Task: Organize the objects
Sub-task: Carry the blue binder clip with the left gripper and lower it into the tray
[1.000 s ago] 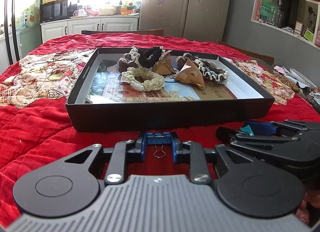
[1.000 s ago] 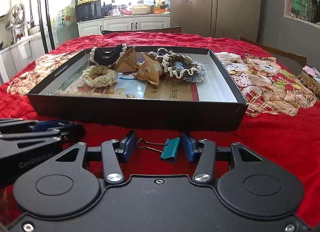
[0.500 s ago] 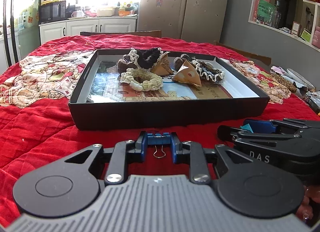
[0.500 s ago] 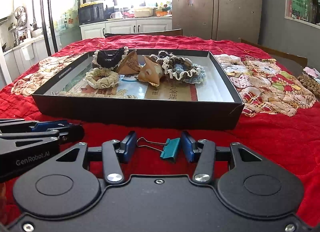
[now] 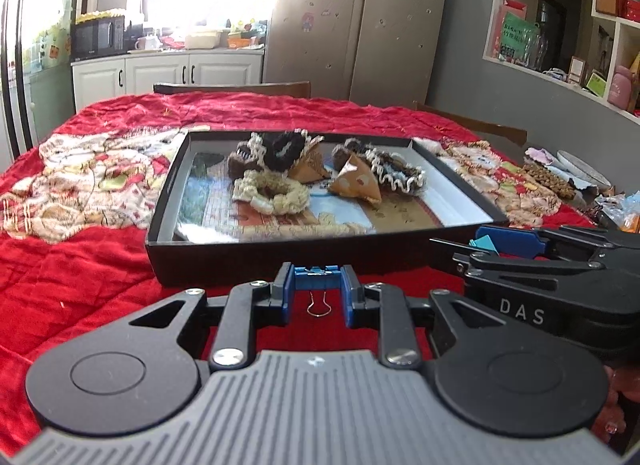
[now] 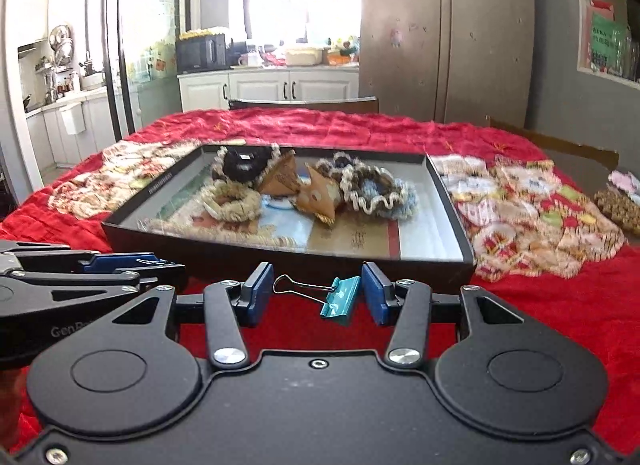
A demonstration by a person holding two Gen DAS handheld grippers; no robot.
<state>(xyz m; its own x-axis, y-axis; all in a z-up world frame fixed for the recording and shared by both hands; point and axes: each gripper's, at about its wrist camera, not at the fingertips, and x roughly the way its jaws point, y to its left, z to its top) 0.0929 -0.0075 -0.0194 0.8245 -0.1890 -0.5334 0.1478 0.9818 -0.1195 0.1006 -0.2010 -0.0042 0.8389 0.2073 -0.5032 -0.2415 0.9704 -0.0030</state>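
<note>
Biggest risk: the black tray (image 6: 450, 201) has a raised front wall directly ahead of both grippers; if either comes in too low, the clip or fingertips could catch that wall and shove the tray across the red quilt (image 6: 560, 305); tray's middle is already crowded w/ crocheted scrunchies (image 6: 378, 191) and triangular pouches (image 6: 320, 197), so a drop there could land on the heap & roll off.

Next risk, right gripper (image 6: 316, 297): jaws roughly half open yet closed on the teal binder clip (image 6: 339, 300), which spans pad to pad, wire handle toward the left pad, body against the right; it sits skewed, so prob a weak hold; a jolt could twist it free onto the quilt.

Left gripper (image 5: 316, 287): jaws narrow, clamped on the blue binder clip (image 5: 316, 271), squarely across its body, wire loop hanging below; looks the firmer hold; small risk only of the loop snagging the wall.

Both clips are small, metal, w/ silver wire handles; held just short of the tray, not inside it.
</note>
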